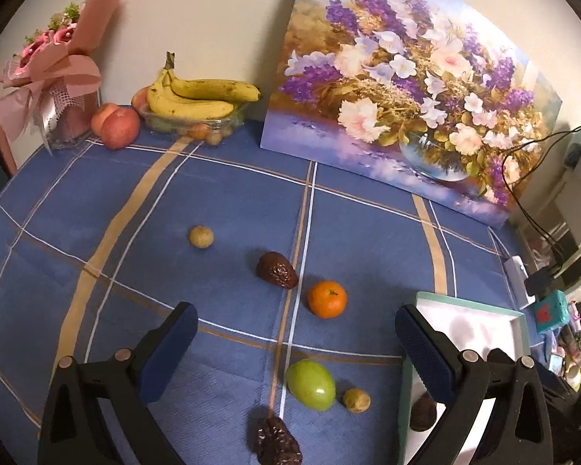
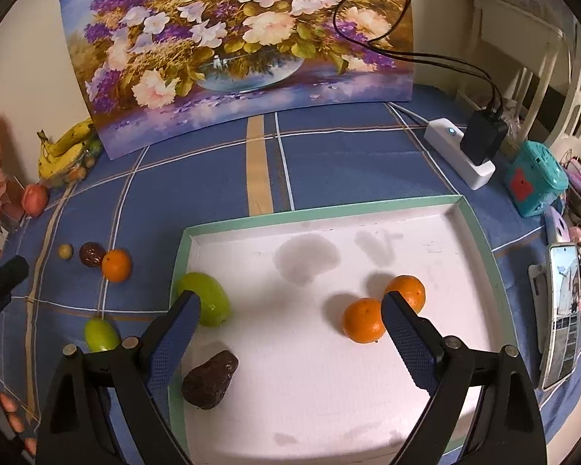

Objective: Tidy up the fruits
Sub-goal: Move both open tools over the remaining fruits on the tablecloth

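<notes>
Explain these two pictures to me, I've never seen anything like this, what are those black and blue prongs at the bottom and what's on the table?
Those prongs are two hand-held claws; a person carries one in each hand, and each has a camera looking along its fingers. One picture is from the left claw, the other from the right claw. Both are open and hold nothing.

The job is sorting fruit. On the blue cloth lie an orange, a green fruit, two dark fruits and two small tan ones. The white tray already holds two oranges, a green fruit and a dark one. Against the wall stand a flower painting and bananas.
</notes>
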